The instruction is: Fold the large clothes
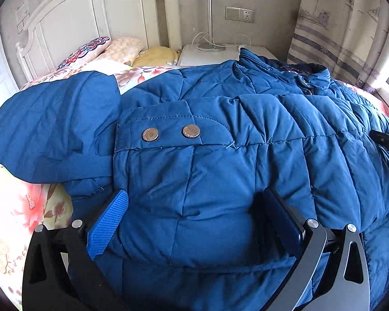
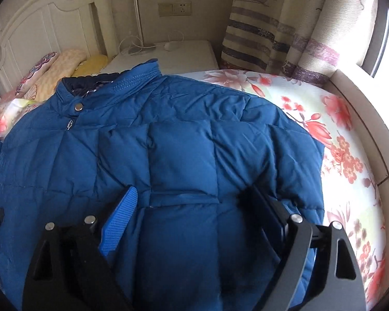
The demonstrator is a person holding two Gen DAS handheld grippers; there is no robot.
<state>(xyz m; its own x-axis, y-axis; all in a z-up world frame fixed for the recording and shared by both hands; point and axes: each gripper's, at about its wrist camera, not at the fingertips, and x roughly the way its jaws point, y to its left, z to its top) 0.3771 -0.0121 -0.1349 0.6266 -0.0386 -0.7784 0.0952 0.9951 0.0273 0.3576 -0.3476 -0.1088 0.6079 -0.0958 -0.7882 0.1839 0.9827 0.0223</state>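
Observation:
A big blue quilted down jacket (image 1: 220, 134) lies front up on the bed, collar toward the headboard; it also fills the right wrist view (image 2: 173, 145). One sleeve (image 1: 54, 129) spreads to the left. A pocket flap with two metal snaps (image 1: 171, 132) lies just ahead of my left gripper (image 1: 194, 202). That gripper is open, its jaws wide apart and pressed down on the jacket's lower left part. My right gripper (image 2: 192, 197) is open too, jaws straddling a padded panel on the jacket's right side. The collar snap (image 2: 78, 107) is ahead to the left.
The floral bedsheet (image 2: 345, 155) shows right of the jacket, with the bed's raised side edge (image 2: 370, 134) beyond. Pillows (image 1: 122, 49) lie by the white headboard (image 1: 72, 18). A white nightstand (image 2: 179, 57) with cables, a wall socket and a striped curtain (image 2: 272, 31) stand behind.

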